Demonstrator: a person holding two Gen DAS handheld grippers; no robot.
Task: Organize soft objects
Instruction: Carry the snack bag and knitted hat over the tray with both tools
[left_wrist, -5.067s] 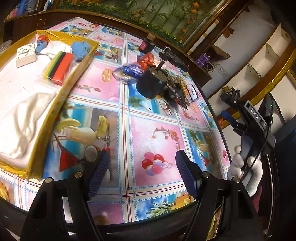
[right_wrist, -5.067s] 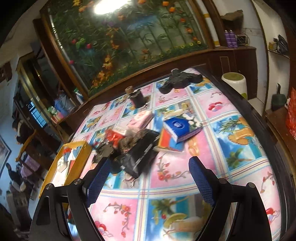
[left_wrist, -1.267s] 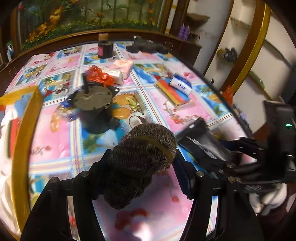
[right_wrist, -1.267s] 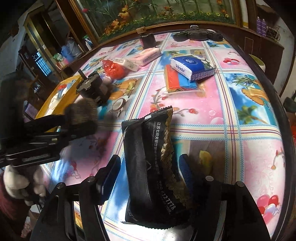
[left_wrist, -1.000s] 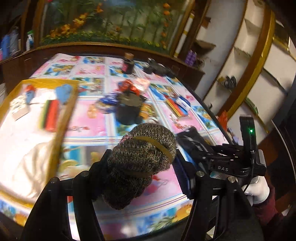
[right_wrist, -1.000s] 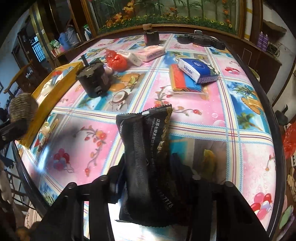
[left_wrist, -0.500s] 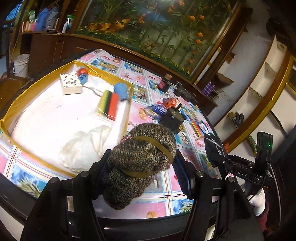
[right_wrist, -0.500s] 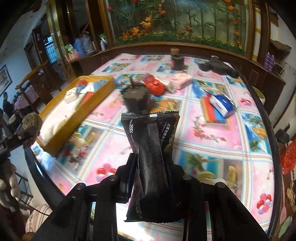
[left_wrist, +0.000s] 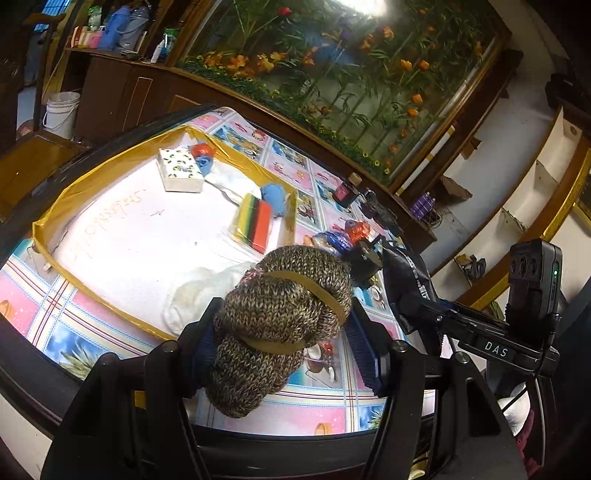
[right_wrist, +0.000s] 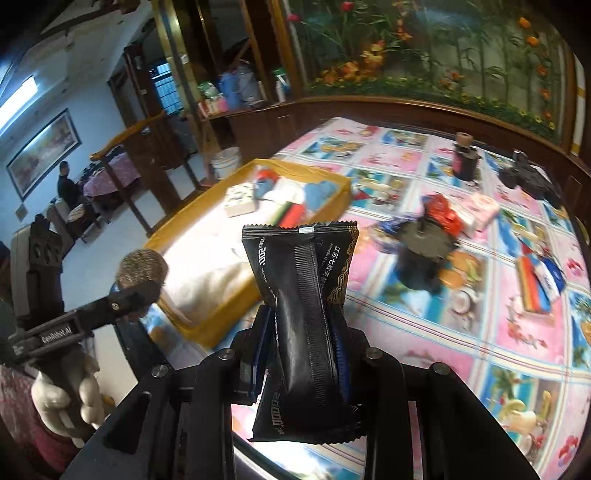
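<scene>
Knitted bundle (left_wrist: 280, 317), a speckled brown roll bound with tan bands, sits clamped between the blue pads of the left gripper (left_wrist: 282, 350), held in the air above the near edge of the table (left_wrist: 325, 417). Just beyond it lies the yellow-walled tray (left_wrist: 44, 240) with its white floor, on the left part of the table. Inside the tray are a white cloth (left_wrist: 195, 295) at the near right corner, a rainbow-striped packet (left_wrist: 255, 223), a blue soft toy (left_wrist: 275, 195), a patterned white box (left_wrist: 179, 170) and a red-and-blue toy (left_wrist: 203, 157) at the far end.

To the right, the right gripper (right_wrist: 301, 354) is closed on a black foil packet (right_wrist: 303, 295), which stands upright between its pads, squeezed at the waist. From the right wrist view this packet hangs over the table's near edge, right of the tray, with the left gripper and its bundle further left. A gloved hand (right_wrist: 62, 406) holds the left gripper's handle. On the flowered tablecloth to the right stand a black cylinder (right_wrist: 423, 254), a red wrapper (right_wrist: 441, 212) and a blue tissue pack (right_wrist: 550, 277).
</scene>
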